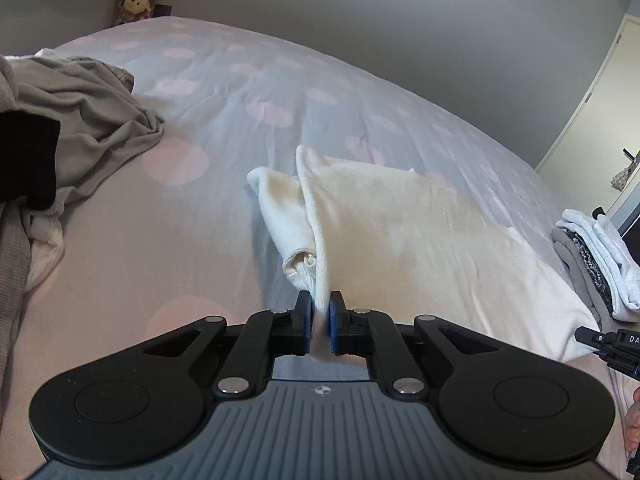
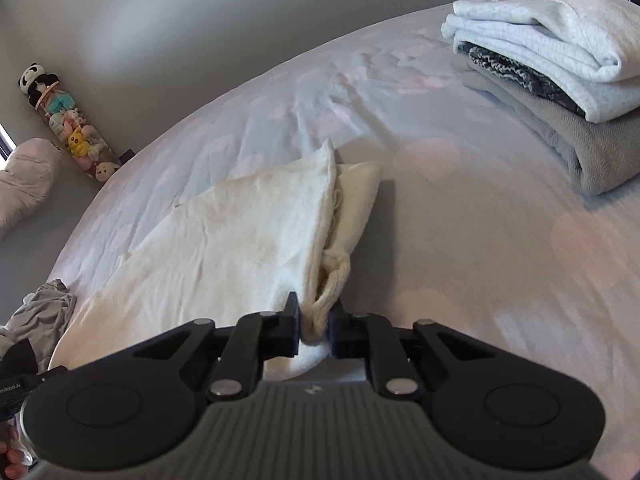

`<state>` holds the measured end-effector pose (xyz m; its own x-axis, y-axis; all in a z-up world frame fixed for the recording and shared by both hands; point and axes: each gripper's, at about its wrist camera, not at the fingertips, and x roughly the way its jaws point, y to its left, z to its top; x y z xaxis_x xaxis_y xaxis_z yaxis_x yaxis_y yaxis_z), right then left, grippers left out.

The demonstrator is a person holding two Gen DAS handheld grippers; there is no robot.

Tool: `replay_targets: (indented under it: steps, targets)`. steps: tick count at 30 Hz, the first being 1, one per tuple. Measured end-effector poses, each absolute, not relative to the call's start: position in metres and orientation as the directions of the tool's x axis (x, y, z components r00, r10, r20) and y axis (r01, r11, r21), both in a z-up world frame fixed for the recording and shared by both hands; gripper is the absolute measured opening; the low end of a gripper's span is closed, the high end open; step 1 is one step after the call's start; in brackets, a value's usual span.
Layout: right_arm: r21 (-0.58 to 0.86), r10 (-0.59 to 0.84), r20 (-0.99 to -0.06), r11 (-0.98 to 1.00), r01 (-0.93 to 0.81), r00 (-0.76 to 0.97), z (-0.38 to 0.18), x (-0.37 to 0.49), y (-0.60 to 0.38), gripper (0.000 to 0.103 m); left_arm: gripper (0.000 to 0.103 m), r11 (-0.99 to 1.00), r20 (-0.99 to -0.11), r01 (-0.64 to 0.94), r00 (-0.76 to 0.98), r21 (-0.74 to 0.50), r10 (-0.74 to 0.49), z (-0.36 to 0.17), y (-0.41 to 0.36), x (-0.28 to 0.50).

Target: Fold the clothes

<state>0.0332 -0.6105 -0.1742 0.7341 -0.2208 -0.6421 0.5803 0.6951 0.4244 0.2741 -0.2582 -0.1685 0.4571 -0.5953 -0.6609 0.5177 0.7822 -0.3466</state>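
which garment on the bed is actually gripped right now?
The cream garment: both the left gripper and right gripper pinch its near edge. Grey heap and folded stack lie untouched.

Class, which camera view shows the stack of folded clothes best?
The right wrist view: the stack sits large at upper right, its white, patterned and grey layers distinct. The left wrist view shows the same stack small at the right edge, layers harder to tell apart.

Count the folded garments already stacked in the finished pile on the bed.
3 visible in the stack: a white garment on top, a dark patterned one in the middle, a grey one at the bottom. More may be hidden between the layers.
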Motion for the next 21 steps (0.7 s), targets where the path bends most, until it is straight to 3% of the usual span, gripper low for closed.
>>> replay_targets:
  steps: [17,21]
  targets:
    - [0.471,-0.041,-0.759,0.654,0.592,0.65,-0.159,-0.05,-0.534,0.014,0.006,0.795,-0.744,0.541,0.403,-0.275,-0.532,-0.119,-0.17,0.196]
    - [0.4,-0.057,-0.787,0.71,0.58,0.614,-0.155,-0.06,-0.516,0.014,0.006,0.797,-0.758,0.528,0.38,-0.294,-0.531,-0.115,-0.154,0.186]
